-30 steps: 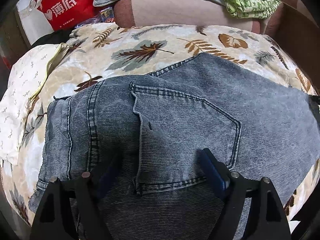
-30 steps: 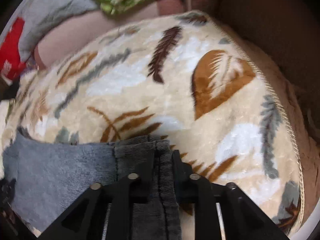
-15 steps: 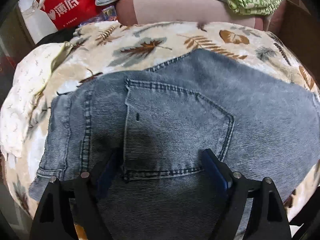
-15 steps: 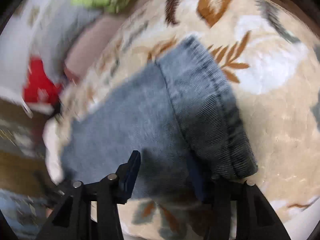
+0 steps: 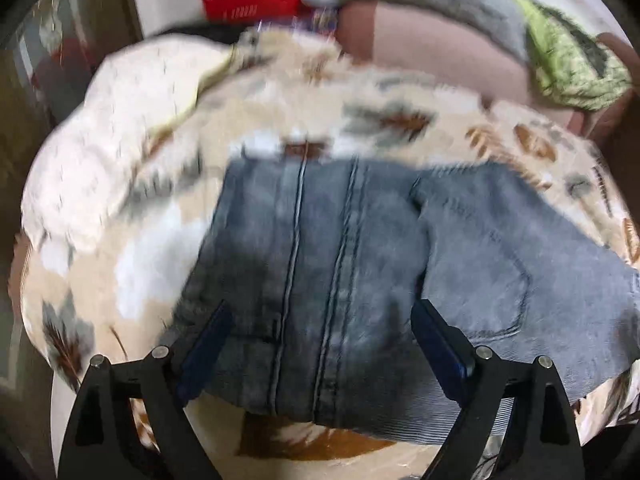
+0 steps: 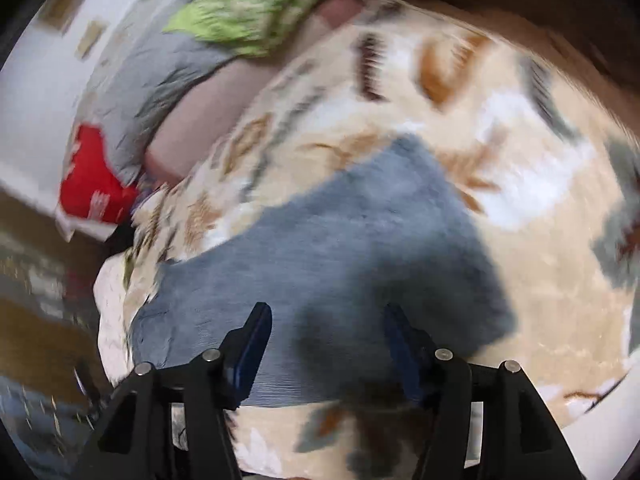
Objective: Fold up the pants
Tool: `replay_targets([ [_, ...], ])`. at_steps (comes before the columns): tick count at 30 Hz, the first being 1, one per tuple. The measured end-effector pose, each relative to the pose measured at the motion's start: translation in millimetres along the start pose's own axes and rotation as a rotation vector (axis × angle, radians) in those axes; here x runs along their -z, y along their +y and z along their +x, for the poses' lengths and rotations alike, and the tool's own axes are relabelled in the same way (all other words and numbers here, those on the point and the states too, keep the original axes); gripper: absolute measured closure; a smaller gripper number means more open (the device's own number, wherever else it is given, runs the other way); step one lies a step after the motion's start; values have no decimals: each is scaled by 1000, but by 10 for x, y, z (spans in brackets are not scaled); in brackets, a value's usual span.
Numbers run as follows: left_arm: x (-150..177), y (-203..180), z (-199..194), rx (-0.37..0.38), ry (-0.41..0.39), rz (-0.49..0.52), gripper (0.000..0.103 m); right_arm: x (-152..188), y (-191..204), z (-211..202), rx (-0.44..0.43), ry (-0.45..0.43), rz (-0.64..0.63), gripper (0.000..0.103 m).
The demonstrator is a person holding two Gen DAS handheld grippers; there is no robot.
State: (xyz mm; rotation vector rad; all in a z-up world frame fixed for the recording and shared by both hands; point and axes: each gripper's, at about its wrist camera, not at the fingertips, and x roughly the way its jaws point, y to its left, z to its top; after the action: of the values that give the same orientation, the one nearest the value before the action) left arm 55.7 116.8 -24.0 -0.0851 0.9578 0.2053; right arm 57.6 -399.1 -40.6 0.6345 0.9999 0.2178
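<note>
— Where are the jeans (image 5: 360, 280) now?

— Flat on the leaf-print blanket (image 5: 120, 280), folded, lying below and ahead of both grippers.

— Is either holding them?

— No. The left gripper (image 5: 320, 332) has its jaws spread wide above the denim, just opened further. The right gripper (image 6: 326, 332) has been opening too; denim shows between its fingers, unpinched.

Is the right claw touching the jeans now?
Cannot tell. Right wrist view: right claw stands open over the jeans, nothing pinched, but blur hides whether its tips rest on the fabric.
</note>
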Motion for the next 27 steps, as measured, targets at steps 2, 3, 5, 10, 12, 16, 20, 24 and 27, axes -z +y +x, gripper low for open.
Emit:
replay_targets([
  [2,-5,-2,-36,-19,-22,17,11,-122,400,158,-35,39,-88,42],
  [3,1,-2,39,-47,-5,33,11,-184,605,269,-47,66,-139,42],
  [5,50,61,282,-105,66,37,10,-291,1048,515,-65,109,-249,42],
  [10,125,227,368,-54,43,0,6,-545,2213,1396,-63,234,-506,42],
  [12,132,254,378,-45,37,-6,5,-629,2555,1785,-22,273,-571,42],
  [16,153,294,368,-24,26,-8,4,-615,2868,2411,53,394,-657,44],
  [20,150,274,385,-18,17,-5,4,-484,2954,2743,96,455,-720,77],
  [24,155,280,381,-14,11,-3,4,-411,3009,2867,185,405,-787,99],
  [27,151,284,384,-13,12,-5,4,-414,3000,2965,231,372,-782,99],
])
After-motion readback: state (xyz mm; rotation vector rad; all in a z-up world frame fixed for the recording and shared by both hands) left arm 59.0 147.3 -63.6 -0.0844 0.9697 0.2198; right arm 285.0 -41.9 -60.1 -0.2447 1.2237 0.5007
